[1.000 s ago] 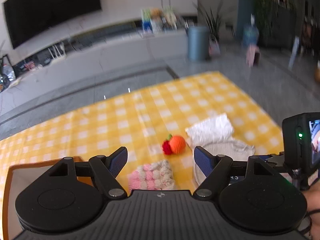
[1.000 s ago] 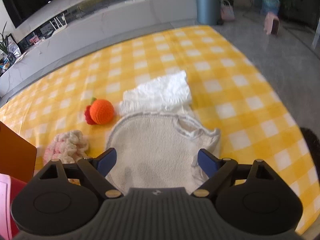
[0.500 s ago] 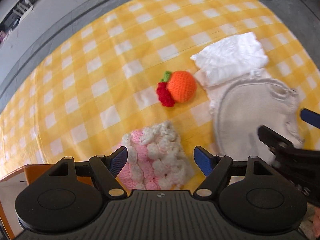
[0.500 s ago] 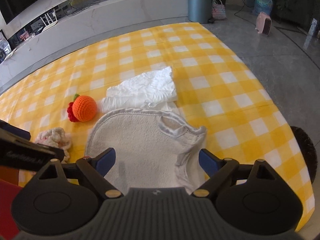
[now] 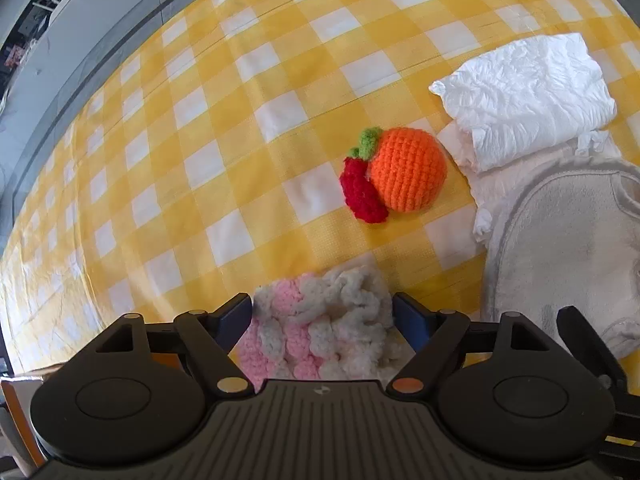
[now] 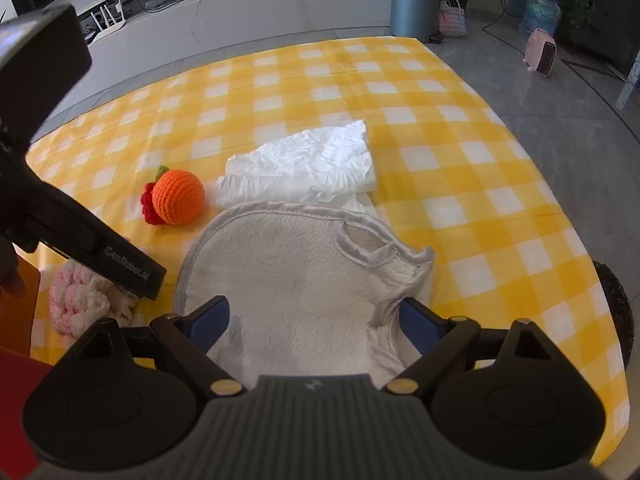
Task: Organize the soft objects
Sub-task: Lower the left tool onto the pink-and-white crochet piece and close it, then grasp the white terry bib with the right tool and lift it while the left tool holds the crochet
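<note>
A pink-and-white crochet piece (image 5: 316, 332) lies on the yellow checked cloth (image 5: 200, 160). My left gripper (image 5: 322, 314) points steeply down over it, and its jaws are opening, with the piece between the blue pads. Beyond it sit a crochet orange with a red berry (image 5: 406, 168), a folded white crinkled pad (image 5: 524, 96) and a grey-white bib (image 5: 560, 248). My right gripper (image 6: 316, 316) hovers open over the bib (image 6: 288, 264) with nothing gripped. In the right wrist view one of the left gripper's fingers (image 6: 132, 272) reaches down to the crochet piece (image 6: 80, 300).
An orange-edged box (image 5: 16, 392) stands at the near left, beside something red (image 6: 16, 400). The cloth ends at the right on grey floor. Far back are a blue-grey bin (image 6: 414, 0), a small basket (image 6: 452, 20) and a pink heater (image 6: 542, 52).
My left gripper tipped downward and sank onto the pink-and-white crochet piece, which now sits between its pads, and its body came into the right wrist view. The right gripper stayed put.
</note>
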`<action>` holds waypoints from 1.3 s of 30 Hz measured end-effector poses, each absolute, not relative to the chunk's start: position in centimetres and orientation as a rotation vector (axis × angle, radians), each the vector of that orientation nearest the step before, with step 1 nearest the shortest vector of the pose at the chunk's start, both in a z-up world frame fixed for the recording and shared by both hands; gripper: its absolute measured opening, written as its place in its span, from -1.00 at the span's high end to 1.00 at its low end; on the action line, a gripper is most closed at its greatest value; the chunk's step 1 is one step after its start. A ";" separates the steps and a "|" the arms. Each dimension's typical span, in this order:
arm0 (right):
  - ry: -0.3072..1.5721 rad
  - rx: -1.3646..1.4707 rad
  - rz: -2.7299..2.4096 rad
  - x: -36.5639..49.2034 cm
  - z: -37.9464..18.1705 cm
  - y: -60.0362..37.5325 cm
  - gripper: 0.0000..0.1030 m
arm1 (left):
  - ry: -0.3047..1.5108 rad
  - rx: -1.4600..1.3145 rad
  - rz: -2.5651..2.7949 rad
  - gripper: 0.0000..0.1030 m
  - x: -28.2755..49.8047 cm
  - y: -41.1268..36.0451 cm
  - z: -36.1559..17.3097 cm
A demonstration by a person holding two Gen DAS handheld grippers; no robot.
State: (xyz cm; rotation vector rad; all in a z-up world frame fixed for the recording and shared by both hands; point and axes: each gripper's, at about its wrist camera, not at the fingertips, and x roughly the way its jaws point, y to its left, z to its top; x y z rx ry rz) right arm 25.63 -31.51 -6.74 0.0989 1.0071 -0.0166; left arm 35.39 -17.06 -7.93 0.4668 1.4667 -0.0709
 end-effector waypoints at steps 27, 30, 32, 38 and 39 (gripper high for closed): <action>1.012 0.028 0.031 26.5 -8.9 -29.9 -0.60 | 1.382 0.463 -0.129 -0.22 34.1 -17.5 -7.4; 0.998 0.036 0.017 26.1 -8.5 -30.5 -0.24 | 1.380 0.467 -0.129 -0.22 34.1 -17.5 -7.4; 0.993 0.044 0.022 26.0 -8.4 -30.9 -0.02 | 1.380 0.464 -0.128 -0.22 34.0 -17.6 -7.4; 0.997 0.073 0.050 25.7 -7.8 -31.9 0.73 | 1.380 0.463 -0.128 -0.22 34.1 -17.5 -7.5; 0.999 0.082 0.057 25.6 -7.6 -32.1 0.75 | 1.380 0.464 -0.128 -0.22 34.2 -17.5 -7.5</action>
